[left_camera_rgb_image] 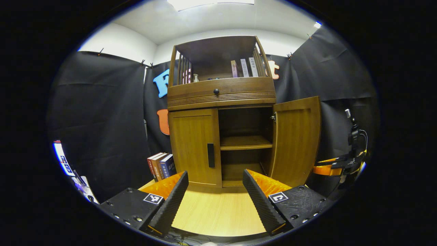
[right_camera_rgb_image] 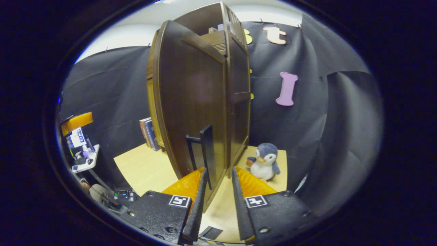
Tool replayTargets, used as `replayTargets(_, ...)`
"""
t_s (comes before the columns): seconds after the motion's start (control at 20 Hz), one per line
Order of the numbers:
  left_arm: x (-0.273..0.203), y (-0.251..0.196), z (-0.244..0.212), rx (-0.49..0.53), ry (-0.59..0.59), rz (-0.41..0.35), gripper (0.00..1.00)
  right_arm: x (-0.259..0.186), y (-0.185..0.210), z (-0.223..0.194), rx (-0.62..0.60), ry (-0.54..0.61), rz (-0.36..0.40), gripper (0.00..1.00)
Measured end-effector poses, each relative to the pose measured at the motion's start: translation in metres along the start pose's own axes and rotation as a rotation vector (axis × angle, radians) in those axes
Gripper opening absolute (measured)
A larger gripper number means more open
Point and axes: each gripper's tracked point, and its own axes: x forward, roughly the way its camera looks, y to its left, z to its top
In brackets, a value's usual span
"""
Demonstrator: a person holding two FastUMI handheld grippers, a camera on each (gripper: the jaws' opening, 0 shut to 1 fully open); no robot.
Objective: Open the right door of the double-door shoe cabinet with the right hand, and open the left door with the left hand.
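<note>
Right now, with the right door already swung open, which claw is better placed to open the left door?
The left claw. It is open and faces the closed left door, with the door's handle just ahead between its fingers. The right claw is at the open right door, around its edge.

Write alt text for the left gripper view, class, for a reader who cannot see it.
A wooden cabinet stands ahead with its right door swung open and its left door shut. The open left gripper points at it from below, and books stand beside it.
</note>
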Motion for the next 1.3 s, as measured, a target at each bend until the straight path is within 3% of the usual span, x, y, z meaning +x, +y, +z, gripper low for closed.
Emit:
replayTargets(0.05,0.003,0.005,0.001,0.007,0.001,0.007,0.96,-0.007,0.003,0.002,0.007,-0.004,-0.007,0.48)
replayTargets(0.1,0.007,0.01,0.001,0.006,0.0,0.017,0.96,-0.018,0.006,0.007,0.016,-0.019,-0.019,0.64)
replayTargets(0.2,0.02,0.02,0.005,-0.006,-0.023,0.026,0.96,-0.037,0.016,0.02,0.03,-0.06,-0.054,0.75)
replayTargets(0.3,0.034,0.027,0.011,-0.011,-0.044,0.02,1.0,-0.047,0.034,0.032,0.029,-0.094,-0.076,0.77)
replayTargets(0.45,0.059,0.041,0.014,-0.011,-0.068,-0.005,0.96,-0.048,0.061,0.048,0.064,-0.153,-0.129,0.76)
replayTargets(0.5,0.069,0.045,0.014,-0.014,-0.071,-0.024,1.0,-0.047,0.071,0.05,0.079,-0.166,-0.154,0.8)
replayTargets(0.6,0.089,0.056,0.011,-0.015,-0.076,-0.062,0.96,-0.042,0.09,0.062,0.096,-0.198,-0.205,1.0)
replayTargets(0.75,0.119,0.077,0.005,-0.009,-0.067,-0.106,1.0,-0.029,0.121,0.078,0.084,-0.237,-0.278,1.0)
replayTargets(0.95,0.164,0.097,-0.008,0.021,-0.061,-0.155,0.96,-0.01,0.155,0.086,0.076,-0.238,-0.362,0.99)
replayTargets(1.1,0.193,0.094,-0.024,0.007,-0.049,-0.202,0.96,0.004,0.174,0.08,0.083,-0.219,-0.433,1.0)
replayTargets(1.3,0.223,0.083,-0.037,-0.039,-0.039,-0.255,0.96,0.022,0.199,0.079,0.076,-0.183,-0.461,1.0)
